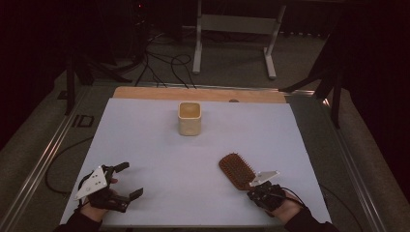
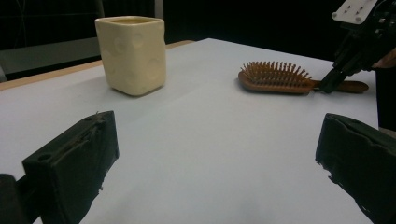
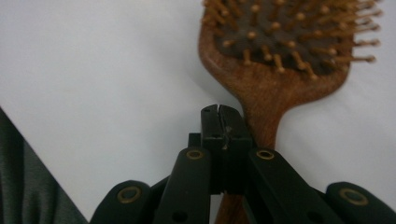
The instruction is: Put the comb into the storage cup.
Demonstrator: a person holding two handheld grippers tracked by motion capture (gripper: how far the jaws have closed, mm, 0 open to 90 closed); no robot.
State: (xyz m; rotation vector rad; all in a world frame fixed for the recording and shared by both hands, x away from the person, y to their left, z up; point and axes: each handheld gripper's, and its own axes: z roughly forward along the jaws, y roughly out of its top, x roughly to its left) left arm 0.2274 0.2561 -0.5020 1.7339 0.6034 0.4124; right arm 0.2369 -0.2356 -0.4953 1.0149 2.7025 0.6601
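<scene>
A wooden paddle hairbrush (image 1: 237, 170) lies bristles up on the white tabletop (image 1: 159, 154), right of centre, with its handle toward the person. My right gripper (image 1: 253, 187) is at that handle. In the right gripper view its jaws (image 3: 223, 116) are pressed together with nothing between them, and the brush handle (image 3: 261, 107) passes beneath the tips. A cream square cup (image 1: 189, 118) stands upright at the far middle. My left gripper (image 1: 131, 180) rests at the near left, open and empty, and in its own view (image 2: 217, 130) faces the cup (image 2: 132, 53) and the brush (image 2: 275, 77).
A wooden strip (image 1: 145, 93) borders the far edge of the table. Metal rails (image 1: 38, 164) run along both sides. Cables (image 1: 164, 67) and a white frame stand (image 1: 232, 29) are on the floor beyond. Open tabletop lies between the cup and both grippers.
</scene>
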